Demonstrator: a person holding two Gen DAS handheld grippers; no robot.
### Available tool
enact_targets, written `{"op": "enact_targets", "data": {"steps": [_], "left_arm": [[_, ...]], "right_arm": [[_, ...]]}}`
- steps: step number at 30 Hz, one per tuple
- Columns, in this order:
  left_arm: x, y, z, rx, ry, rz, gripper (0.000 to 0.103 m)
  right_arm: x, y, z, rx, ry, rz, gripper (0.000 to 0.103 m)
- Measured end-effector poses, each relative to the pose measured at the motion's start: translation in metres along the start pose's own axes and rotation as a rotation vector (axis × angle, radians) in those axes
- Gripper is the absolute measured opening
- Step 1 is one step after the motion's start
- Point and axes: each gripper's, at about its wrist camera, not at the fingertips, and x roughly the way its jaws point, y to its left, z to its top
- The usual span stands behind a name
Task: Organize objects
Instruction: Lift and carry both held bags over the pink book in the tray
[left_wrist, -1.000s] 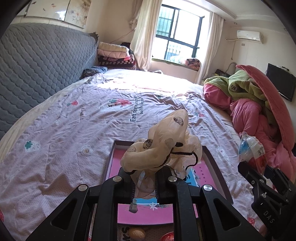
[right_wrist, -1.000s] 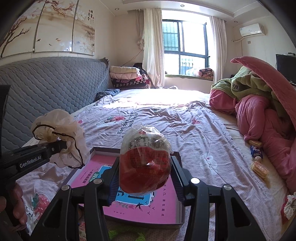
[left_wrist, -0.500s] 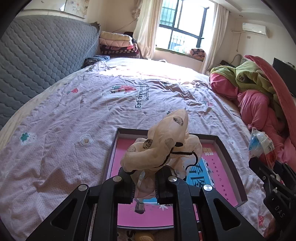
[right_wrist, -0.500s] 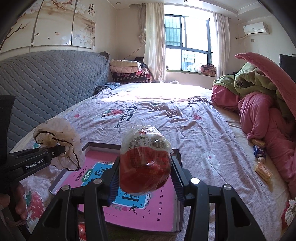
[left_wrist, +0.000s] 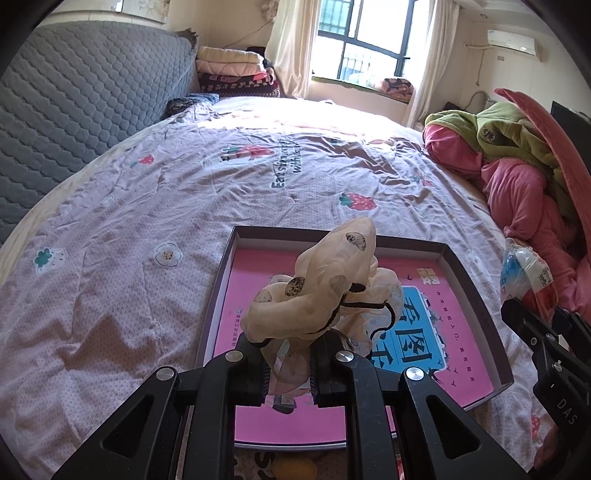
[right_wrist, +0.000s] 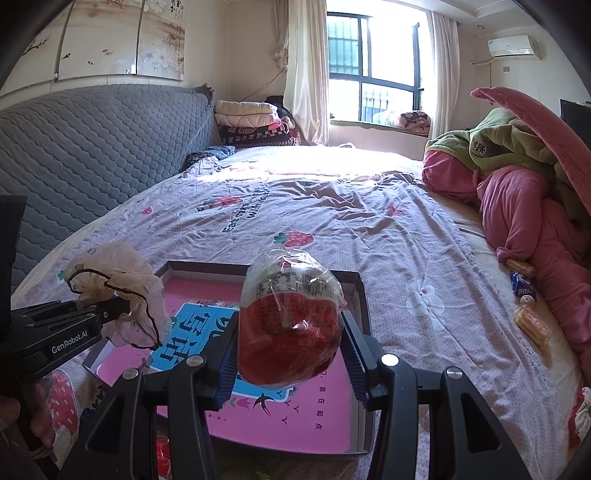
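While both hands carry their loads above the shallow box (right_wrist: 360, 295), the step in hand reads as delivery: two items brought over the bed (left_wrist: 147, 206) for sorting into that box.

Item one: left gripper (left_wrist: 288, 373), fingers (left_wrist: 251, 369) closed as tight as they go, pinching the lower gathers of a cream sheer hair tie (left_wrist: 325, 291) with dark spots and black cord. Its bulk billows up and ahead of the fingertips, above the pink floor of the box.

Item two: right gripper (right_wrist: 290, 354), fingers (right_wrist: 227, 365) partly open and pressed against both flanks of a clear-wrapped red snack pack (right_wrist: 290, 325). The pack sits squarely between the fingers, its labelled end forward of the tips, over the near right part of the box.

Item three: box, dark-walled, pink lining with a blue printed panel, resting on the bedsheet below and ahead of both sets of fingers; seemingly no contents yet.

Item four: loose wrapped snacks (right_wrist: 530, 325) on the sheet, well to the right of the right fingers, beside the pink quilt (right_wrist: 535, 221); likely pending collection.

Next move, as judged: lower each load until it nears the box floor, then part the fingers, placing the two items apart. The hair tie is limp and may cling to the pads.
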Motion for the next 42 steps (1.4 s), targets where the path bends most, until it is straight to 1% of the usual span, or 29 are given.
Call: {"op": "enact_targets", "data": {"steps": [10, 12, 20, 32, 35, 42], "left_arm": [[0.016, 0.000, -0.006, 0.011, 0.043, 0.008, 0.016], [0.021, 0.002, -0.007, 0.006, 0.056, 0.008, 0.017], [0.032, 0.006, -0.011, -0.001, 0.091, 0.012, 0.017], [0.036, 0.006, -0.014, 0.011, 0.108, 0.019, 0.017], [0.036, 0.004, -0.015, 0.030, 0.105, 0.046, 0.017], [0.043, 0.007, -0.017, 0.021, 0.127, 0.038, 0.017]], "right_arm": [[0.016, -0.007, -0.006, 0.002, 0.043, -0.013, 0.050], [0.020, -0.007, -0.009, -0.002, 0.058, -0.006, 0.050], [0.039, -0.006, -0.021, -0.016, 0.113, -0.024, 0.050], [0.050, -0.008, -0.027, -0.018, 0.147, -0.051, 0.050], [0.052, -0.008, -0.028, -0.020, 0.155, -0.055, 0.050], [0.060, -0.012, -0.032, -0.014, 0.189, -0.089, 0.050]]}}
